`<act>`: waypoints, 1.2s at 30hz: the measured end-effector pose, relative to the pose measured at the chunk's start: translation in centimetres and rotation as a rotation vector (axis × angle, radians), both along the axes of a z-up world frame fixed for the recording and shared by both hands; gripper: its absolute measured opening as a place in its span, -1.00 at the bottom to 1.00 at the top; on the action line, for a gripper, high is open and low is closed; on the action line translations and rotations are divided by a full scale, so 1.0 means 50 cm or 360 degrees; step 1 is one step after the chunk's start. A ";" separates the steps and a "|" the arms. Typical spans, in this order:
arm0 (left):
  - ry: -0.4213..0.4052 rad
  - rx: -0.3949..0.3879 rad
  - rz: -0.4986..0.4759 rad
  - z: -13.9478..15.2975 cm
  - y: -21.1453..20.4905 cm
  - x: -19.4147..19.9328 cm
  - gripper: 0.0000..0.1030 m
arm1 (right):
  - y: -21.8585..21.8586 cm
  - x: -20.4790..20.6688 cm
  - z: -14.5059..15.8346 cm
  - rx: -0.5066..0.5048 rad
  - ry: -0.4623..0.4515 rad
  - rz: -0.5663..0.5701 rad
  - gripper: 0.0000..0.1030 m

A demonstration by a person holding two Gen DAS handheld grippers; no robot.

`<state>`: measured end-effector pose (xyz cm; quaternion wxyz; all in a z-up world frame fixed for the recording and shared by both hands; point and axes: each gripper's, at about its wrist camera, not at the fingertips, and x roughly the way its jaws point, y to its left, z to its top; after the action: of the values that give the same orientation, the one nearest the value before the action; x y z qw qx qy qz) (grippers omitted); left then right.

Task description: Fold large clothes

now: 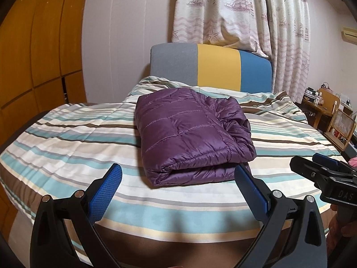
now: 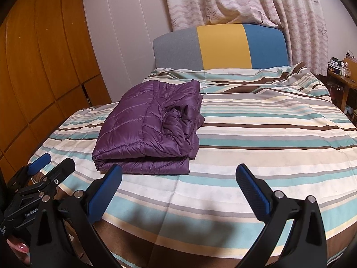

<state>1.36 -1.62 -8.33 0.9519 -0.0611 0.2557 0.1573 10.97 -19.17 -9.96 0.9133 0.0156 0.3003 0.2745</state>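
While both sets of jaws stand spread and hold nothing, your left gripper (image 1: pixel 177 178) sits just short of the near edge of the purple puffer jacket (image 1: pixel 189 131), which lies folded in a stack on the striped bed (image 1: pixel 67 138); your right gripper (image 2: pixel 178 178) has that stack ahead and to its left. The slick quilted shell looks springy, so the loosely bunched right side may puff open if you nudge it.

Both wrist views low at bed foot, facing headboard (image 1: pixel 212 67); left view nearer folded purple jacket (image 1: pixel 191 136); both share striped duvet (image 2: pixel 267 134).
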 end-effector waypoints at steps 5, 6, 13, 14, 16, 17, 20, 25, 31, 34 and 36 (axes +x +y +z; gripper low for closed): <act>0.0003 0.0000 -0.0001 -0.001 -0.002 -0.001 0.94 | 0.001 0.001 -0.001 0.0000 0.0003 -0.0002 0.96; 0.0001 -0.0002 -0.0004 -0.002 -0.001 -0.002 0.94 | 0.001 0.001 -0.002 0.0001 0.0003 -0.0003 0.96; 0.0005 -0.0004 -0.0017 -0.003 -0.004 -0.001 0.94 | 0.000 0.001 -0.002 -0.0002 0.0003 -0.0005 0.96; 0.0006 -0.0003 -0.0017 -0.004 -0.005 -0.001 0.94 | 0.000 0.000 -0.002 0.0000 0.0002 -0.0005 0.96; 0.0007 -0.0006 -0.0019 -0.003 -0.004 -0.001 0.94 | 0.000 0.001 -0.002 -0.0001 0.0004 -0.0003 0.96; 0.0007 -0.0008 -0.0020 -0.003 -0.004 -0.001 0.94 | 0.000 0.000 -0.002 -0.0003 0.0005 -0.0004 0.96; 0.0009 -0.0010 -0.0022 -0.004 -0.003 -0.001 0.94 | 0.000 0.000 -0.002 -0.0003 0.0005 -0.0003 0.96; 0.0002 -0.0038 -0.0063 -0.008 -0.002 -0.002 0.94 | 0.000 0.000 -0.003 -0.0003 0.0007 -0.0006 0.96; 0.0010 -0.0041 -0.0075 -0.009 -0.005 0.000 0.94 | -0.001 -0.002 -0.002 -0.0002 0.0008 -0.0006 0.96; 0.0029 -0.0018 -0.0049 -0.009 -0.005 0.002 0.94 | -0.001 -0.002 -0.002 -0.0002 0.0008 -0.0005 0.96; 0.0031 -0.0016 -0.0055 -0.010 -0.006 0.002 0.94 | 0.000 -0.002 -0.003 -0.0003 0.0012 -0.0006 0.96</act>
<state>1.46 -1.93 -8.81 0.9516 -0.0599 0.2669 0.1400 10.85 -19.18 -10.10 0.9127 0.0164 0.3039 0.2726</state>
